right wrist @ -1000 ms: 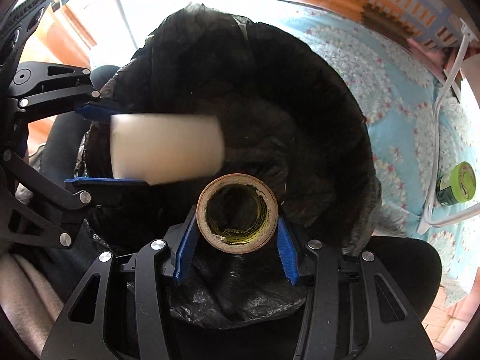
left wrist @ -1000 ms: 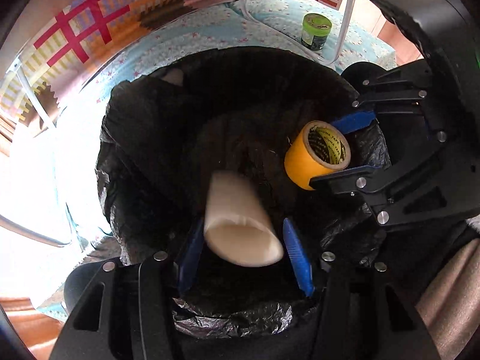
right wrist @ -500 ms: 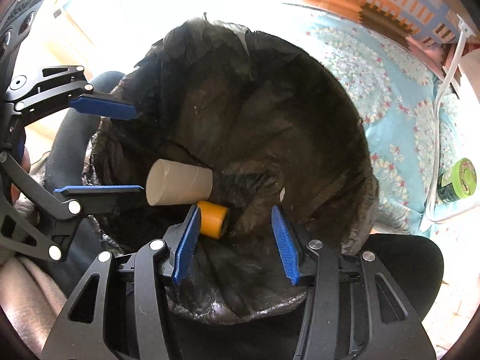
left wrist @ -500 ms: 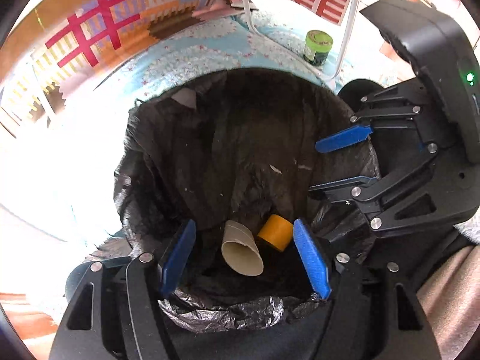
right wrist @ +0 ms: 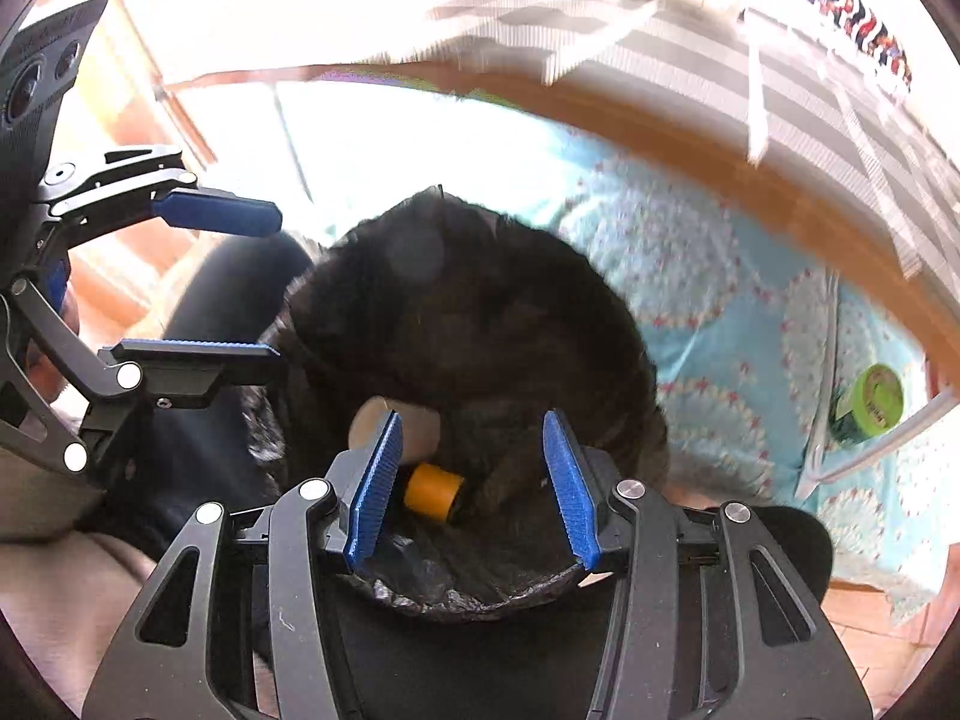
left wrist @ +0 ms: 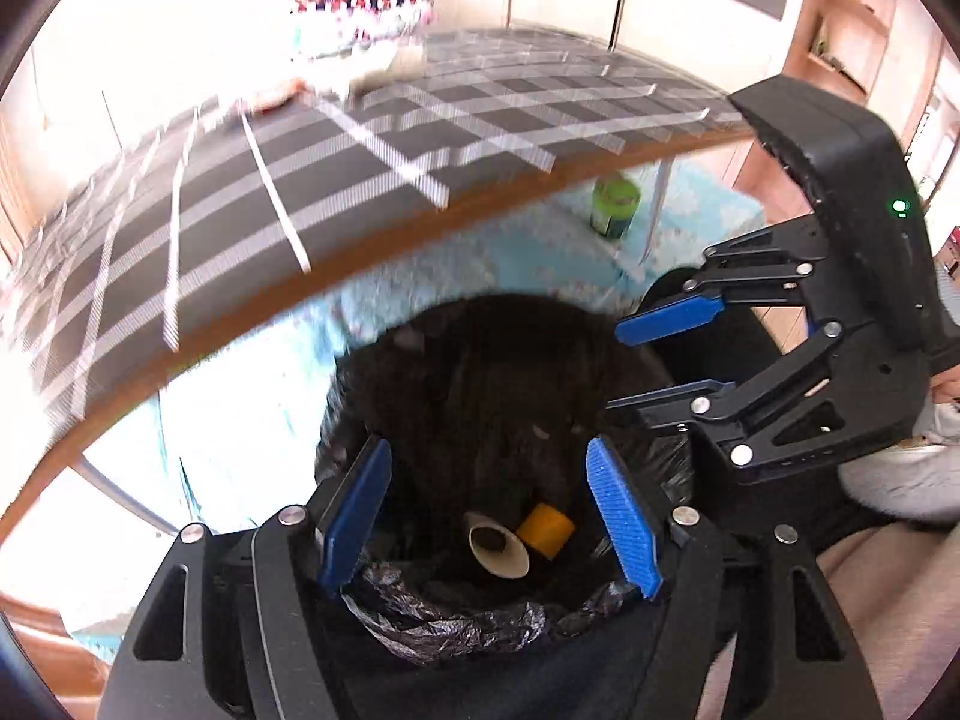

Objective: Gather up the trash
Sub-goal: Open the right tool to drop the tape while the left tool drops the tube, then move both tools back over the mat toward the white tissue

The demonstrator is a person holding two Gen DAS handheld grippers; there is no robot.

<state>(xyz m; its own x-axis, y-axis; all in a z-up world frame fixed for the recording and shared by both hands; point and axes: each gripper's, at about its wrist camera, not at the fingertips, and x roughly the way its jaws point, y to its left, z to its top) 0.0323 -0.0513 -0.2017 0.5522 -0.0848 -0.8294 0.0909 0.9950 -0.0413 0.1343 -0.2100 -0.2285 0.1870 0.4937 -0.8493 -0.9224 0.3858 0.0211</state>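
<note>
A bin lined with a black bag (left wrist: 456, 618) stands on the floor below both grippers. At its bottom lie a pale paper cup (left wrist: 498, 546) on its side and a yellow tape roll (left wrist: 545, 531) beside it. My left gripper (left wrist: 489, 510) hangs open above the bin with nothing between its blue fingers. My right gripper (right wrist: 474, 480) is open and empty too, above the bag (right wrist: 456, 594). Through it I see the cup (right wrist: 414, 426) and the tape roll (right wrist: 433, 489) far below. Each gripper shows in the other's view: right gripper (left wrist: 666, 357), left gripper (right wrist: 228, 282).
A table with a grey checked cloth (left wrist: 300, 180) reaches over the far side of the bin. A green-lidded jar (left wrist: 613, 207) stands on the light blue patterned rug (right wrist: 690, 276) beside a white metal leg. A person's light trousers show at the lower edges.
The cup left my left gripper and the tape roll left my right one. Both now lie at the bottom of the bin. Both grippers rose, bringing the table top into view.
</note>
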